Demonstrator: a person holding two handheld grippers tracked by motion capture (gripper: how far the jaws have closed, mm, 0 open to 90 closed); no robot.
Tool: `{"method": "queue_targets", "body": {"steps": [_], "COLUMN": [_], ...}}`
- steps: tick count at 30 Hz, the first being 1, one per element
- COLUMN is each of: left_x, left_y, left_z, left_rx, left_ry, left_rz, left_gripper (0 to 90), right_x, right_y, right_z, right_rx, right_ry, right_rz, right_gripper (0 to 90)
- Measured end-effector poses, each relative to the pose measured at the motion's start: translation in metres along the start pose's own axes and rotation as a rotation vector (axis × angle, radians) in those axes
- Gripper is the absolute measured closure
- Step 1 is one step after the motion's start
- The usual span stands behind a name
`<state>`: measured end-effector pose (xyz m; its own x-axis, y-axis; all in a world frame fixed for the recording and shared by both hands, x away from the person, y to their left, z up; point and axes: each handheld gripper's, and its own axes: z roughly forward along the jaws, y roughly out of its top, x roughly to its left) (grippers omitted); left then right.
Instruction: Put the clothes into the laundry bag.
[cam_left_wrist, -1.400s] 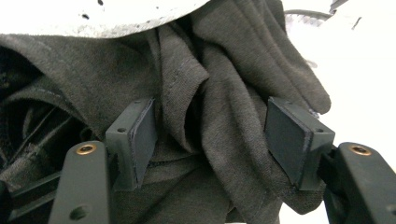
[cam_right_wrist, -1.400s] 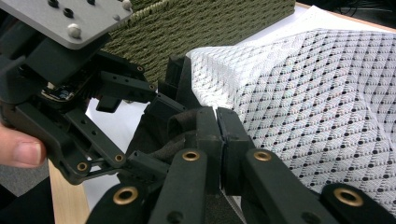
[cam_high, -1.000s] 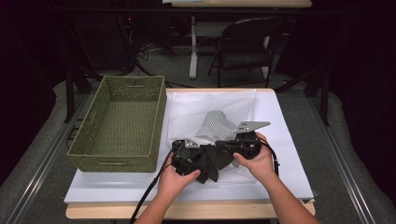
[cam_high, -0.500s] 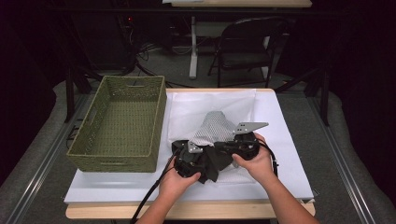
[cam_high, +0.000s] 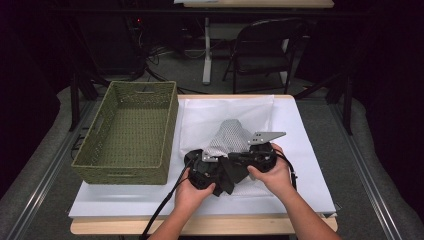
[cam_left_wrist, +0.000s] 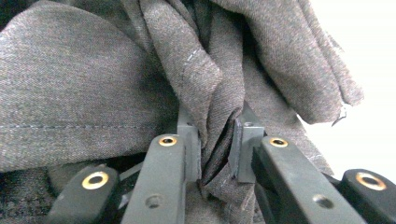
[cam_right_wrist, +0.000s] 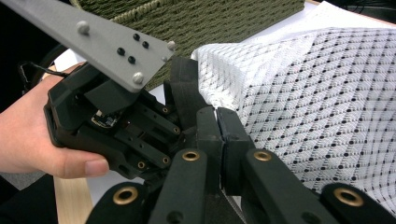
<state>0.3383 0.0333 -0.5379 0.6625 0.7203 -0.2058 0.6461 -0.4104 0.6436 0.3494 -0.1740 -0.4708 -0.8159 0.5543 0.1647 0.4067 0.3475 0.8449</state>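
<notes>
The dark grey garment (cam_high: 227, 175) lies bunched near the front edge of the table, held between both grippers and touching the white mesh bag (cam_high: 231, 136) behind it.

The left gripper (cam_left_wrist: 217, 147) has just been closing; a thick fold of the cloth stands between its jaws, pinched. The right gripper (cam_right_wrist: 218, 140) has its jaws pressed together with dark cloth under them; how much it holds cannot be judged.

Risks, largest first:
- The left grip takes several layers at once. A pull is likely to drag the whole bundle instead of spreading it.
- The mesh bag touches the garment and may be drawn along.
- A thin pinch at the right gripper may slip under tension.

The surface is a white sheet (cam_high: 310, 150) over a wooden table (cam_high: 200, 226). A green woven basket (cam_high: 130, 131) stands at the left. Behind is a dark room with a chair (cam_high: 260, 50) and floor cables.
</notes>
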Motion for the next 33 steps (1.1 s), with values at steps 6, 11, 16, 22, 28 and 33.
{"method": "queue_targets", "body": {"steps": [6, 11, 16, 22, 28, 33], "left_x": [0.0, 0.0, 0.002, 0.005, 0.013, 0.016], "left_y": [0.007, 0.015, 0.026, 0.039, 0.046, 0.048], "left_z": [-0.001, 0.002, 0.006, 0.01, 0.015, 0.023], "left_rx": [-0.036, -0.063, -0.08, -0.095, -0.12, -0.116], "left_ry": [-0.03, -0.035, -0.03, -0.016, -0.002, 0.003], "left_rz": [-0.039, -0.051, -0.063, -0.069, -0.097, -0.121], "left_gripper": [80.4, 80.7, 80.8, 80.8, 80.7, 79.6], "right_x": [0.002, 0.005, 0.006, 0.007, 0.006, 0.003], "right_y": [0.001, 0.002, 0.002, 0.003, 0.003, 0.003], "right_z": [0.0, 0.0, -0.001, -0.002, -0.004, -0.005], "right_rx": [0.002, 0.003, 0.009, 0.005, -0.003, -0.002], "right_ry": [0.004, 0.001, 0.004, 0.008, 0.006, -0.007], "right_rz": [-0.005, -0.019, -0.016, -0.015, -0.01, -0.007], "right_gripper": [88.9, 88.9, 88.9, 89.0, 89.1, 89.1]}}
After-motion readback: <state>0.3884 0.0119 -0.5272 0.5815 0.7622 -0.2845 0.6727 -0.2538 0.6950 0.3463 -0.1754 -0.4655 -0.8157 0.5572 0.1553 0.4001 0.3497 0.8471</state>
